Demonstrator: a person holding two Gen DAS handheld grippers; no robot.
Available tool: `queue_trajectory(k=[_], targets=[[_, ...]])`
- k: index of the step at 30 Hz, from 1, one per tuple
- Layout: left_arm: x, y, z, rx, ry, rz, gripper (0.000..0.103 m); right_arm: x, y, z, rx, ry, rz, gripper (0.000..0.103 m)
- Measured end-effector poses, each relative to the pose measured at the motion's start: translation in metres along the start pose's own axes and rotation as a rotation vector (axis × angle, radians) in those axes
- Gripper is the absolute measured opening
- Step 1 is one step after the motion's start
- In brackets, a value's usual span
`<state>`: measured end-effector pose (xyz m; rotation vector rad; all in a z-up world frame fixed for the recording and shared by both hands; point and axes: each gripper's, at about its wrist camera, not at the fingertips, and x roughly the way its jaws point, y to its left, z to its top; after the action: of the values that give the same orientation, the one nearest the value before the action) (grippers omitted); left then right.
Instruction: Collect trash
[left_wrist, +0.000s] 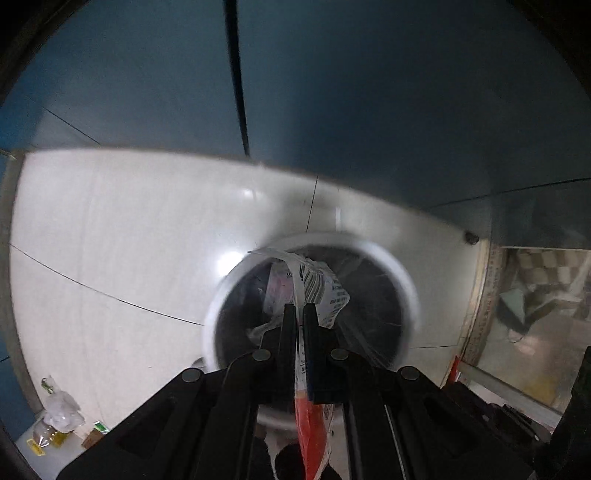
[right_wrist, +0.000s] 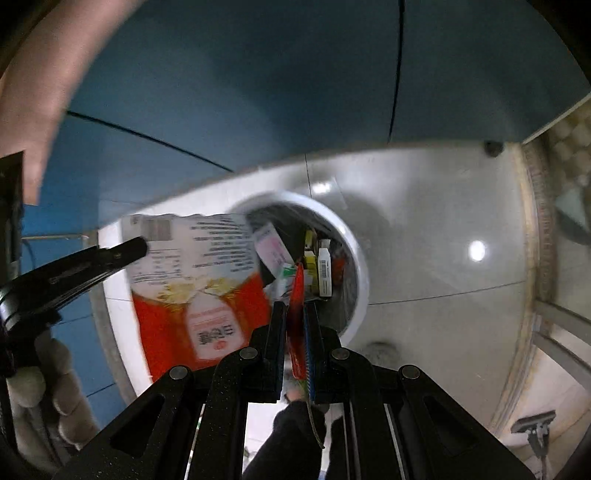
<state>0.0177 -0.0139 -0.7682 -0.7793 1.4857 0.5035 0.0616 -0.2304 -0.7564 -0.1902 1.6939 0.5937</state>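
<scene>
My left gripper (left_wrist: 300, 308) was clamped on the white printed end of an orange-and-white food bag (right_wrist: 195, 288), and my right gripper (right_wrist: 295, 306) was clamped on that bag's red edge, so the bag hung spread between the two. Both pointed down over a round white-rimmed trash bin (right_wrist: 360, 266) on the pale tiled floor (left_wrist: 110, 240), beside blue cabinet doors (left_wrist: 369, 92). Small boxes and wrappers (right_wrist: 317, 266) already lay inside the bin. A gloved hand (right_wrist: 48, 384) held the left tool.
</scene>
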Motion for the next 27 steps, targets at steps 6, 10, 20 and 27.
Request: queue_trajectory(k=[6,10,20,27], targets=[[0.040,0.004,0.000,0.005,0.053,-0.003,0.007,0.062,-0.004,0.010,0.015,0.045,0.021,0.009],[0.022,0.009,-0.001,0.030,0.025,0.019,0.061,0.075,-0.002,0.020,0.023,0.089,0.043,0.010],[-0.047,0.025,-0.033,0.050,-0.093,0.167,0.100,0.050,0.011,0.009,-0.041,0.042,-0.085,0.080],[-0.137,0.010,-0.074,0.073,-0.165,0.223,0.100,-0.026,0.016,-0.018,-0.093,-0.011,-0.177,0.103]])
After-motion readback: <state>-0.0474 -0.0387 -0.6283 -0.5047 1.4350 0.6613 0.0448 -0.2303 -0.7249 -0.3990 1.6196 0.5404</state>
